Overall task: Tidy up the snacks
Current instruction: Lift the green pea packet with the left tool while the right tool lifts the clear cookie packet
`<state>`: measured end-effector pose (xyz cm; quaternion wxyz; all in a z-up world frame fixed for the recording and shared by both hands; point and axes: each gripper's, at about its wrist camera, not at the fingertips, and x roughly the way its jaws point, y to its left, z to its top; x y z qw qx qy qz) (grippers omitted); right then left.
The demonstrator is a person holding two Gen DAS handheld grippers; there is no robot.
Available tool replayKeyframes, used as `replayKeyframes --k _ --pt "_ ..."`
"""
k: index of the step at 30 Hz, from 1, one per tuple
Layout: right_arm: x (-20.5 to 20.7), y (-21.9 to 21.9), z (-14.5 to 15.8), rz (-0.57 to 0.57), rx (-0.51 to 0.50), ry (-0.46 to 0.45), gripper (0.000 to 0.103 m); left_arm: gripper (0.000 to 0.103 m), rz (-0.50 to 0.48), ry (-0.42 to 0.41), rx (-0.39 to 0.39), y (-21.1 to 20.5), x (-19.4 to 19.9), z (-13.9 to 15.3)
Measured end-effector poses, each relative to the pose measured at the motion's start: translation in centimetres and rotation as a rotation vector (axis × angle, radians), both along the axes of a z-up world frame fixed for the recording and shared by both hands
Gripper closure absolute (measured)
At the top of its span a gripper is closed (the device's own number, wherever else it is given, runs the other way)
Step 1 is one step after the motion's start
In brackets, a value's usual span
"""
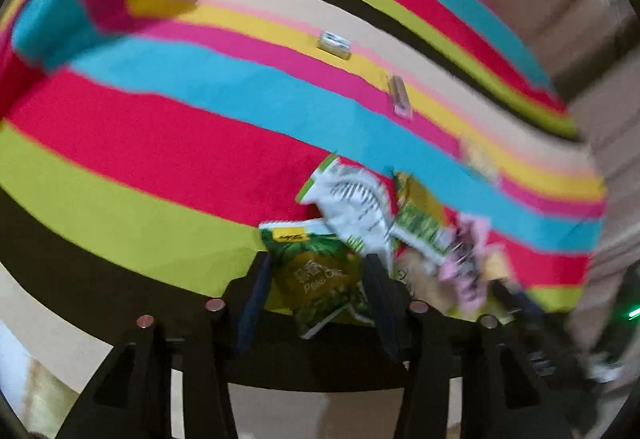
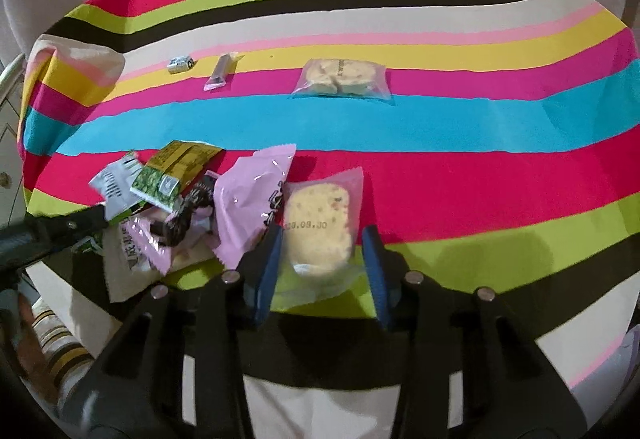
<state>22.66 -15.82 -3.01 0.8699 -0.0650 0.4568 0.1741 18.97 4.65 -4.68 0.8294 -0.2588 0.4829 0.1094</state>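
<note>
A pile of snack packets lies near the front edge of the striped tablecloth [image 2: 440, 175]. In the left wrist view my left gripper [image 1: 316, 271] is open with a green pea packet [image 1: 320, 275] between its fingers, not clamped. A white packet [image 1: 356, 203] and another green one [image 1: 420, 227] lie just beyond. In the right wrist view my right gripper [image 2: 324, 243] is open around a clear-wrapped yellow cake [image 2: 318, 229]. A pink packet [image 2: 252, 199] lies left of it. The left gripper's arm [image 2: 60, 229] reaches into the pile from the left.
Farther back lie a bagged pastry [image 2: 344, 79], a slim bar [image 2: 220, 73] and a small silver packet [image 2: 181, 63]. The bar [image 1: 398, 95] and silver packet [image 1: 334, 45] show in the left view too. The cloth's corner is folded up at far left [image 2: 76, 71].
</note>
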Motion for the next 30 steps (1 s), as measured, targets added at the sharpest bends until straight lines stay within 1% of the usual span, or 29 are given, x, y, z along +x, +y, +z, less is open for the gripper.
replayKeyframes --k 2,6,9,14,15,17,19,22,23,24,25,27,30 --pt "-0.4 -0.4 0.4 -0.003 0.008 -0.007 0.059 0.065 -0.043 0.018 0.057 -0.9 0.0 0.0" --pt "-1.4 -1.1 1.0 -0.006 0.020 -0.008 0.059 0.067 -0.084 0.051 0.109 -1.3 -1.0 0.0" --pt "-2.2 -1.7 1.3 -0.002 0.024 -0.010 0.059 0.066 -0.087 0.062 0.110 -1.3 -1.9 0.1" --pt "-3.8 -3.1 1.8 -0.004 0.041 -0.017 0.060 0.066 -0.104 0.096 0.156 -1.7 -3.0 0.2" --pt "-4.0 -3.4 2.0 -0.006 0.046 -0.019 0.060 0.066 -0.108 0.101 0.155 -1.8 -3.2 0.2" --pt "-4.6 -4.2 2.3 -0.012 0.053 -0.023 0.060 0.065 -0.121 0.083 0.109 -1.7 -3.7 0.2" --pt "-5.2 -4.9 2.5 -0.020 0.063 -0.021 0.061 0.064 -0.107 0.080 0.088 -1.4 -4.0 0.2" --pt "-5.8 -5.8 2.9 -0.027 0.074 -0.024 0.061 0.058 -0.113 0.086 0.090 -1.7 -4.3 0.2" --pt "-6.1 -6.2 3.2 -0.029 0.079 -0.027 0.062 0.053 -0.120 0.087 0.093 -1.8 -4.4 0.3" --pt "-6.3 -6.5 3.3 -0.032 0.083 -0.029 0.078 0.048 -0.127 0.085 0.100 -2.0 -4.5 0.4" --pt "-6.5 -6.8 3.4 -0.036 0.086 -0.026 0.082 0.046 -0.132 0.080 0.110 -2.2 -4.6 0.6" --pt "-6.9 -7.6 3.5 -0.042 0.100 -0.022 0.082 0.045 -0.143 0.077 0.129 -2.5 -4.6 0.8" --pt "-7.2 -8.8 3.4 -0.057 0.112 -0.011 0.082 0.045 -0.165 0.124 0.171 -3.2 -4.1 0.4"
